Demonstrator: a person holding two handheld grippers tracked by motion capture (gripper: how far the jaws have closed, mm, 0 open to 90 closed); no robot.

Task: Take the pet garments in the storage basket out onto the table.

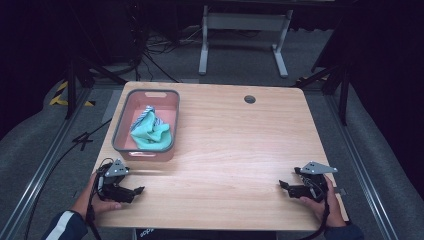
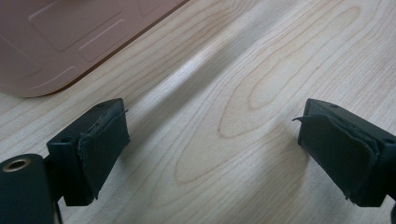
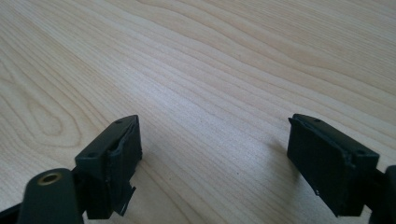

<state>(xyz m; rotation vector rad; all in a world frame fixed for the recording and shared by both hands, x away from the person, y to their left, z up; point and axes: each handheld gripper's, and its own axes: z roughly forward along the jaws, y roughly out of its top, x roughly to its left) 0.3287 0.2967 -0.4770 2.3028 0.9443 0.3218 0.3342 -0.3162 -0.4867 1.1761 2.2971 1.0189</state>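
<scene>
both tools, left [image 1: 139,190] and right [image 1: 283,185], wide open, empty, on table [image 1: 235,150]; no legible writing.

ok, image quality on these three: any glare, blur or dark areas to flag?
High view: table evenly lit, surroundings nearly black; pink bin and teal cloth readable but soft. Left gripper view: a pale sheen streak runs diagonally across the wood, bin corner slightly blurred, fingers sharp with shadows beside them. Right gripper view: mild sheen mid-frame, far wood grain softens, fingers sharp.
</scene>
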